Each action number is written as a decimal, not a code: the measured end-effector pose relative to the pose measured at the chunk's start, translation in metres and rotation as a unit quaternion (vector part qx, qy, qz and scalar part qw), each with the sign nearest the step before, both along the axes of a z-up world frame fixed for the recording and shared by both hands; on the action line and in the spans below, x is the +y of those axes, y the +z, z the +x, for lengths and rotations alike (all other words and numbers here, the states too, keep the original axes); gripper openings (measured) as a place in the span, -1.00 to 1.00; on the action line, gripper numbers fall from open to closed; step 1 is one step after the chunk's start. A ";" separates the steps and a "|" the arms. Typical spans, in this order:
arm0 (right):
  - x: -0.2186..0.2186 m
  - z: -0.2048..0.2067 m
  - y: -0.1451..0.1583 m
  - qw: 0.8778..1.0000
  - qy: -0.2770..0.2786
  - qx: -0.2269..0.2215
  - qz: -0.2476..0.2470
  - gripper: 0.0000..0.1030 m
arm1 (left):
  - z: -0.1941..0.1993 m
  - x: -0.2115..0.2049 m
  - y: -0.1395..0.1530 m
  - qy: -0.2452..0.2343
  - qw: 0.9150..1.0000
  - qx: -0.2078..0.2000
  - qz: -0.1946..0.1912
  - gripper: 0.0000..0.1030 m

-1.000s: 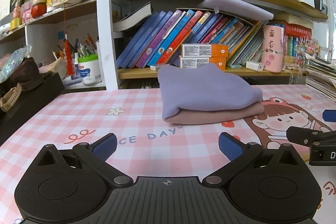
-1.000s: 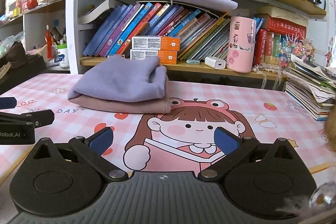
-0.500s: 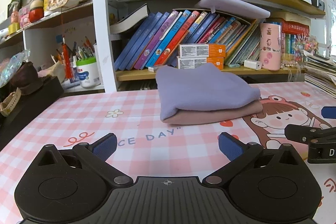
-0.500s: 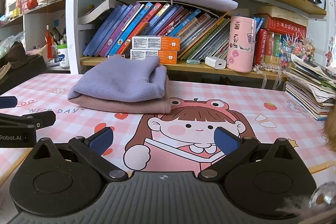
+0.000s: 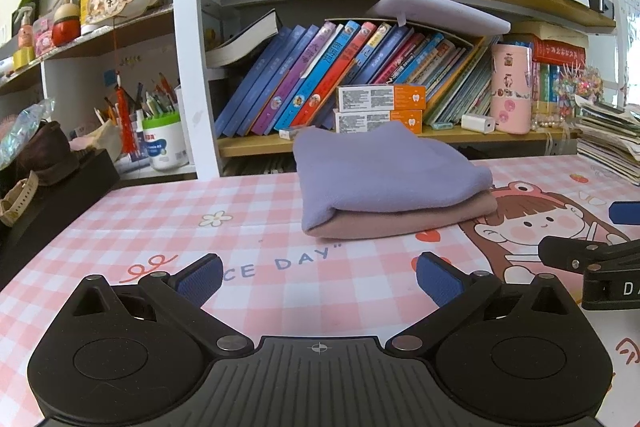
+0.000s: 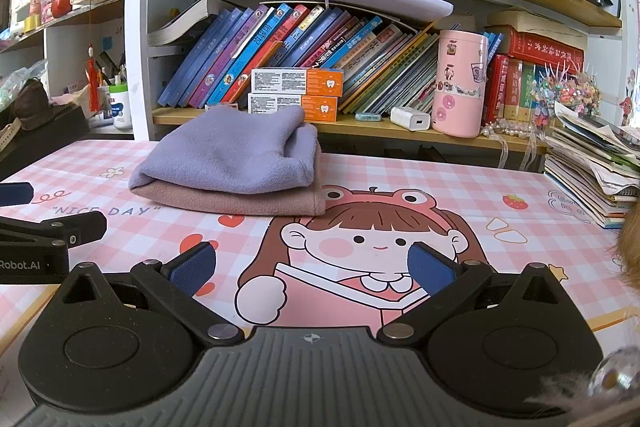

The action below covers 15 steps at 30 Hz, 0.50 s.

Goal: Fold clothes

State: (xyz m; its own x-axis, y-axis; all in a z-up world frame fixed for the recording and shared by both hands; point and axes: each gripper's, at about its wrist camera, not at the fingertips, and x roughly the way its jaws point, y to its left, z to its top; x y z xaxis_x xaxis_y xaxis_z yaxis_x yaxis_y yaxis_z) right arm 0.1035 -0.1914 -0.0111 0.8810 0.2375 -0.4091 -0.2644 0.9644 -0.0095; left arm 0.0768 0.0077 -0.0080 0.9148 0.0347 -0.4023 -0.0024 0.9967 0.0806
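Observation:
A folded lilac cloth (image 5: 384, 171) lies on top of a folded dusty-pink cloth (image 5: 404, 221) on the pink checked table mat (image 5: 160, 223), close to the bookshelf. The same stack shows in the right wrist view, lilac cloth (image 6: 232, 153) over pink cloth (image 6: 240, 201). My left gripper (image 5: 318, 277) is open and holds nothing, well short of the stack. My right gripper (image 6: 312, 269) is open too, over the cartoon girl print, with the stack ahead to its left. Each gripper's tip shows at the edge of the other's view.
A bookshelf (image 5: 360, 143) with slanted books, orange boxes (image 5: 380, 99) and a pink tumbler (image 5: 512, 87) stands right behind the stack. A pile of magazines (image 6: 592, 171) sits at the right. A black box (image 5: 52, 195) with a watch is at the left.
The left wrist view has drifted slightly, so the stack sits a little lower and left in it. Both grippers stay open and the cloths have not moved.

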 end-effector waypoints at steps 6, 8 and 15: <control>0.000 0.000 0.000 1.000 0.000 -0.001 0.000 1.00 | 0.000 0.000 0.000 -0.002 1.000 0.000 0.001 1.00; -0.001 0.001 0.000 1.000 0.000 -0.001 0.000 1.00 | 0.000 -0.001 0.000 -0.002 1.000 0.000 0.002 1.00; 0.000 0.000 0.000 1.000 -0.001 -0.001 0.000 1.00 | 0.001 -0.001 0.000 0.000 1.000 0.003 0.001 1.00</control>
